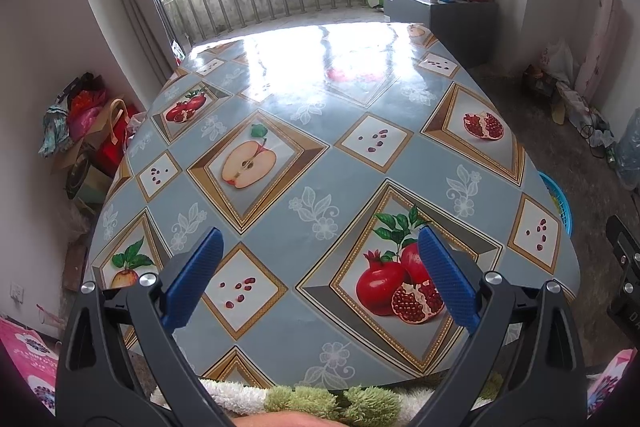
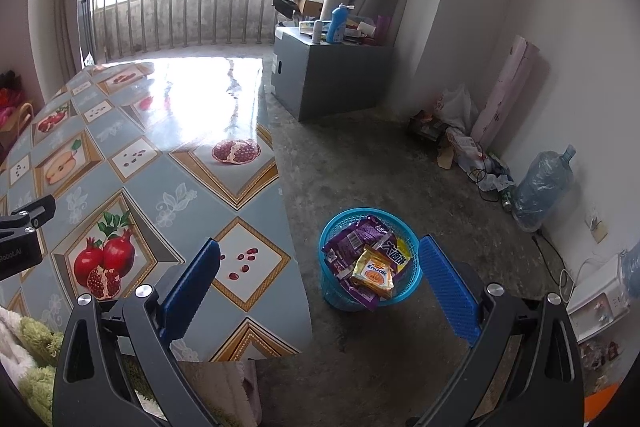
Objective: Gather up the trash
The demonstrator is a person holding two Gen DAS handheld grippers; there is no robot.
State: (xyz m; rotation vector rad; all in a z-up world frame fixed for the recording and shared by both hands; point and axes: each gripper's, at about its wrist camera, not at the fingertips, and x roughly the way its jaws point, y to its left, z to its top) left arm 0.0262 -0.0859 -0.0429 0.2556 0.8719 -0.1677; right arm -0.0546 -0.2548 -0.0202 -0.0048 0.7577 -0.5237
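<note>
Blue-padded left gripper point(image 1: 320, 277) spread over table point(image 1: 280, 99), right gripper point(image 2: 320, 291) spread above wrapper-filled basket point(image 2: 414, 277)

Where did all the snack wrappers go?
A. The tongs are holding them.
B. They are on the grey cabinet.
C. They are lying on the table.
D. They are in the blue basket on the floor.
D: the right wrist view shows the purple and orange snack wrappers piled in the blue basket standing on the floor beside the table, while both sets of tongs are open and hold nothing.
</note>
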